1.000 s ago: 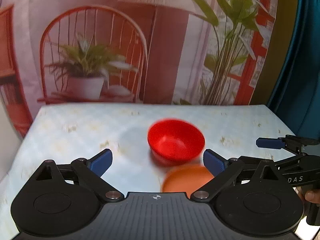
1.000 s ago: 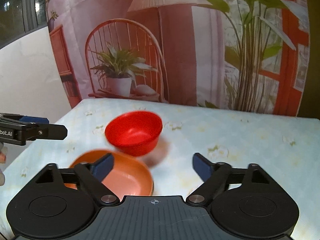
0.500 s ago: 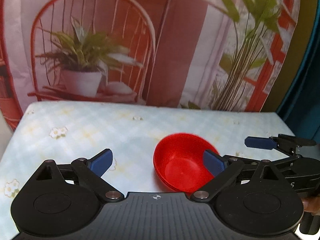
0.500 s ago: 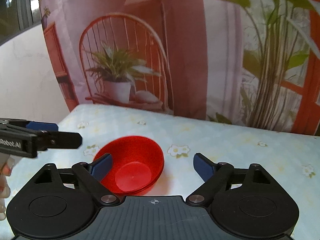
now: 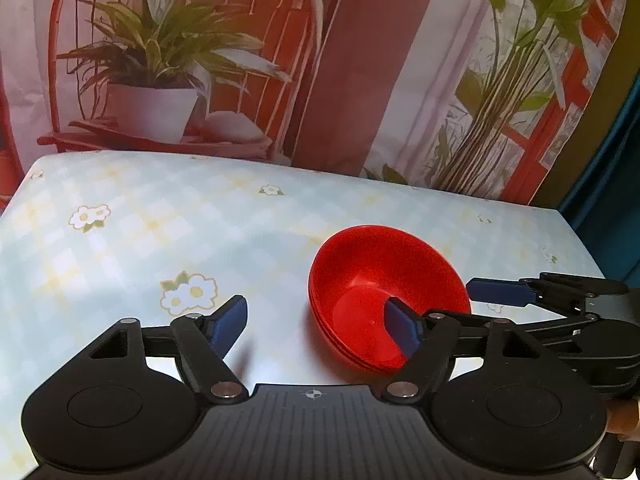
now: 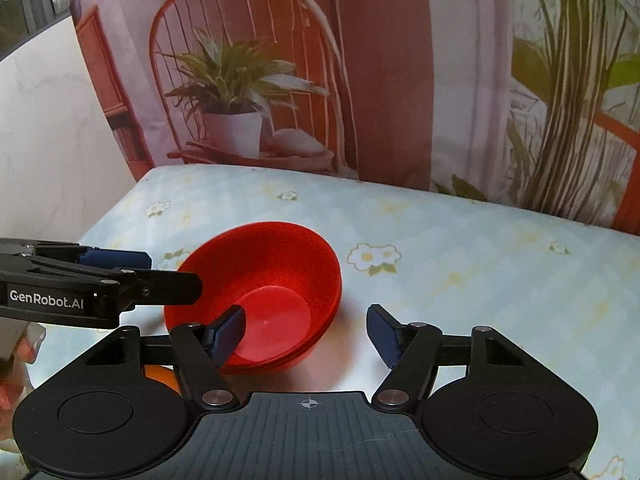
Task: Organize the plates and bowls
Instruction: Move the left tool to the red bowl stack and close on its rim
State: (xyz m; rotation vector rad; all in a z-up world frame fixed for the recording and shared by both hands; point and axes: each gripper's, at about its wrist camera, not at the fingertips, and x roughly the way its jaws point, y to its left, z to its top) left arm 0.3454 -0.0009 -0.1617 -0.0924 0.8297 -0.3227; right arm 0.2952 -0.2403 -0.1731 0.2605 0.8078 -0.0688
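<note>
Bowls (image 5: 384,300) of red plastic are seen nested on the bench (image 5: 160,232), at 1 o'clock from the left hand-held gripper (image 5: 320,326) and at 11 o'clock from the right hand-held gripper (image 6: 306,330). A second ago a single red bowl was blurred above an orange plate; now the bowl is sharp and seated, and stepped rims are visible along its lower side, so a stack of several is judged to be there. The orange plate (image 6: 160,374) is reduced to a sliver at 8 o'clock in the right view, behind that gripper's left finger, and is hidden in the left view. Both cameras have been brought lower and closer to the bowl over that second.

Both grippers are held wide open, with nothing between the blue pads. One pad of each overlaps the bowl's rim in the frame; whether contact is made cannot be told. By this, the bowl is judged to have been set down, with the plate left to be dealt with.

The bowls are smooth, glossy and round, with a flat base and thin walls, likely light and slippery. The bench is covered by a pale checked cloth printed with daisies, slightly shiny. A printed backdrop (image 6: 248,92) of a chair and potted plant hangs behind.
</note>
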